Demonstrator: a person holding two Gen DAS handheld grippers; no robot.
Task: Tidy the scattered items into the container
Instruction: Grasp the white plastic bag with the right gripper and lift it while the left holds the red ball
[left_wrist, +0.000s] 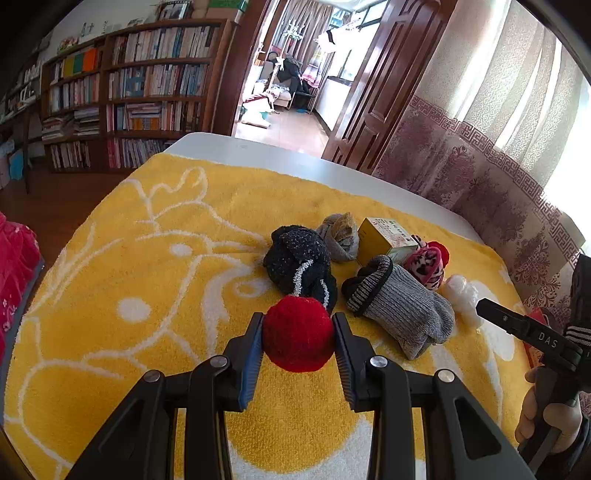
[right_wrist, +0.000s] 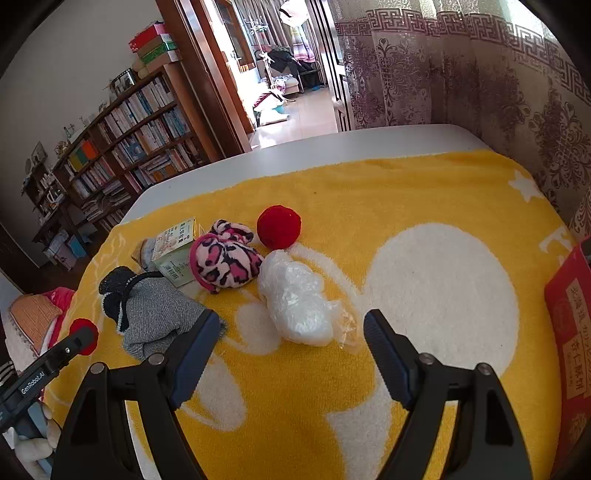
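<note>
Yellow terry towel (left_wrist: 155, 258) with a white cartoon pattern covers the white bench (left_wrist: 258, 155). The left tongs (left_wrist: 298, 334) are closed on a red pom-pom ball (left_wrist: 298, 332); both pads press its sides, and the ball sits just in front of the dark fuzzy sock bundle (left_wrist: 299, 258). The right tongs (right_wrist: 291, 354) stand open with nothing between the pads, positioned over the towel just short of a white crinkled plastic bag (right_wrist: 295, 302).

Item layout, right wrist view:
- A second red ball (right_wrist: 279, 226) rests on the towel, just beyond the plastic bag.
- A pink leopard-print sock bundle (right_wrist: 225, 258) lies beside the bag, touching a small green-and-yellow carton (right_wrist: 175, 251).
- A grey knit sock (right_wrist: 155, 314) with a dark cuff lies near the left finger of the right tongs.
- A small grey-tan sock bundle (left_wrist: 340, 236) lies behind the carton, seen from the left wrist.
- A red box (right_wrist: 570, 332) with printed characters sits at the right edge of the towel; its interior is not visible.
</note>
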